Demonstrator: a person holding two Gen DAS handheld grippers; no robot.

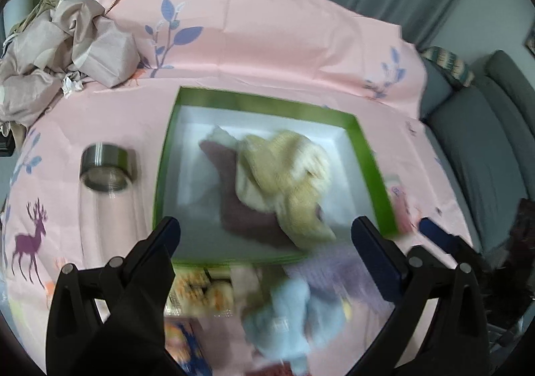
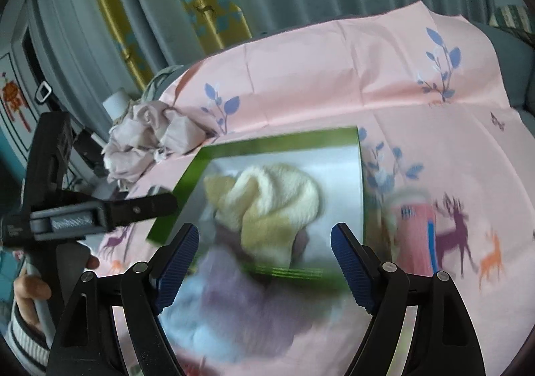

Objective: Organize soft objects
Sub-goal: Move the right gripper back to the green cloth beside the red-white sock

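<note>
**Below both tools: loose cloths just short of the box**

Already lodged in the green-rimmed box (image 1: 362, 145): yellow knit cloth (image 1: 284, 175) atop a maroon one (image 1: 247, 215). Not yet boxed: light blue cloth (image 1: 294, 319) and lilac cloth (image 1: 337, 272), heaped touching each other on the pink printed sheet (image 1: 267, 35), just outside the box's near rim.

Left gripper (image 1: 267, 239): jaws spread wide, nothing between the pads, aimed downward, with the blue cloth low between the fingers. Right gripper (image 2: 264, 252): likewise parted and empty, lilac cloth (image 2: 254, 302) directly beneath, blue cloth (image 2: 197, 312) toward its left finger.

Likely next: short descent, no reach. Right nearer the lilac, left nearer the blue. Long axes unreadable through blur. Steel-capped bottle (image 1: 107, 182) lying well left of the box.
</note>
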